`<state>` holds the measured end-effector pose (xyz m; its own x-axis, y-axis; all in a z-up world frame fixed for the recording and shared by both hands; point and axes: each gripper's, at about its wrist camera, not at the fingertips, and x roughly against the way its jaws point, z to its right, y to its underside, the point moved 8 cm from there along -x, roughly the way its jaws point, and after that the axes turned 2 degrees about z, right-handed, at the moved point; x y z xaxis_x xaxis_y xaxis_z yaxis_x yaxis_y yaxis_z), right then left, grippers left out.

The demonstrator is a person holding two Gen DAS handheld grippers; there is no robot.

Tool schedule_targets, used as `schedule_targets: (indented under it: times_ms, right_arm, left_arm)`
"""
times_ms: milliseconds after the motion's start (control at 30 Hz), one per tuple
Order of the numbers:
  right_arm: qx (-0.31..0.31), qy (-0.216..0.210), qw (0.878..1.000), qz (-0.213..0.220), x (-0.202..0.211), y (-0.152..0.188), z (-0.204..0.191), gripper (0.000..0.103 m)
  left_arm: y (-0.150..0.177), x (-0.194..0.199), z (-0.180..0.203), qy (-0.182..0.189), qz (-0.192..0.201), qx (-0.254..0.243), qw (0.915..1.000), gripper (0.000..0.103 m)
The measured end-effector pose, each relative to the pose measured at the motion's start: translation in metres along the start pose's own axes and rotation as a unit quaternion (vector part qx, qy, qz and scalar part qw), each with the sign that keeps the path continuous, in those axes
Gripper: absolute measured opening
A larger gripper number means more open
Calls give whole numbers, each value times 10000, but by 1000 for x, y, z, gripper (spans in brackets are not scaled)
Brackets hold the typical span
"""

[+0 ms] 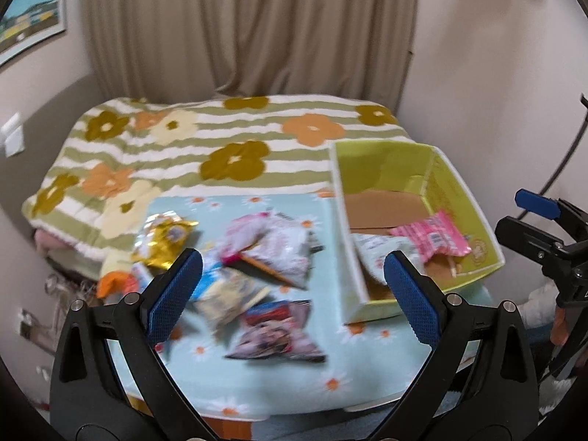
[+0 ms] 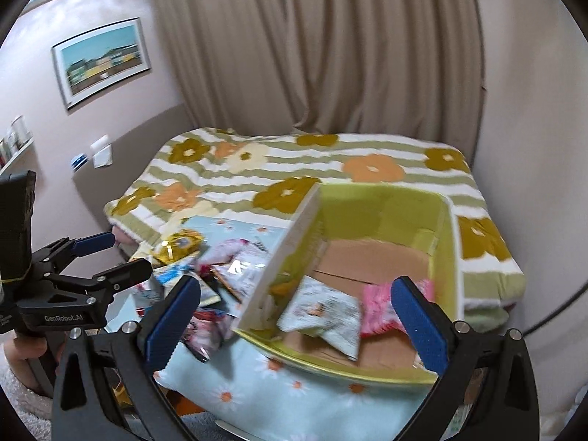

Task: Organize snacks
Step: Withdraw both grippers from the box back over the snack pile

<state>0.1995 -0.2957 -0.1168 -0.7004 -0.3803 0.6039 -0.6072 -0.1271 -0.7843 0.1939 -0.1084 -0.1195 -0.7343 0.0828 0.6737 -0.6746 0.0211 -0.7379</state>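
Several snack packets lie in a loose pile (image 1: 257, 268) on a light blue daisy cloth (image 1: 272, 378): a gold packet (image 1: 165, 239), a pink-white one (image 1: 272, 246) and a dark red one (image 1: 279, 330). To their right stands a yellow-green cardboard box (image 1: 459, 198) holding a pink packet (image 1: 433, 239) and a pale packet (image 1: 375, 253). My left gripper (image 1: 294, 294) hangs open above the pile, holding nothing. My right gripper (image 2: 297, 319) hovers open over the box (image 2: 444, 257), where the pale packet (image 2: 327, 316) and pink packet (image 2: 378, 308) lie. The left gripper (image 2: 106, 253) also shows at the left.
A flowered striped blanket (image 1: 220, 147) covers the bed behind the cloth. Beige curtains (image 1: 250, 25) hang at the back, with walls on both sides. A framed picture (image 2: 103, 62) hangs left. A hand (image 2: 25, 349) grips the left tool. A dark cable (image 1: 573, 147) runs on the right.
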Motion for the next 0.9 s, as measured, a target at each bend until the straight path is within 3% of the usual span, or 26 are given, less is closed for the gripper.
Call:
schedule_targets:
  times_ms: [233,433,667,900]
  right_arm:
    - [301,-348,9989,-2,-35,-13,-66,103]
    - [345,-589,9970,-376,-86,-6,-123,103]
    - [510,-567,9933,-872,-140,12,-162,103]
    - [799,-305,9868,-1377,-184,37,-180,103]
  left_arm:
    - [16,13,-82,-289,-1,226,9993,99]
    - [44,5,-146,-285,-315,160,9990,99]
    - [85,-32,-199,46,-832,-110,9965,99]
    - [118,-73,-211,441,-1154,-705,9898,99]
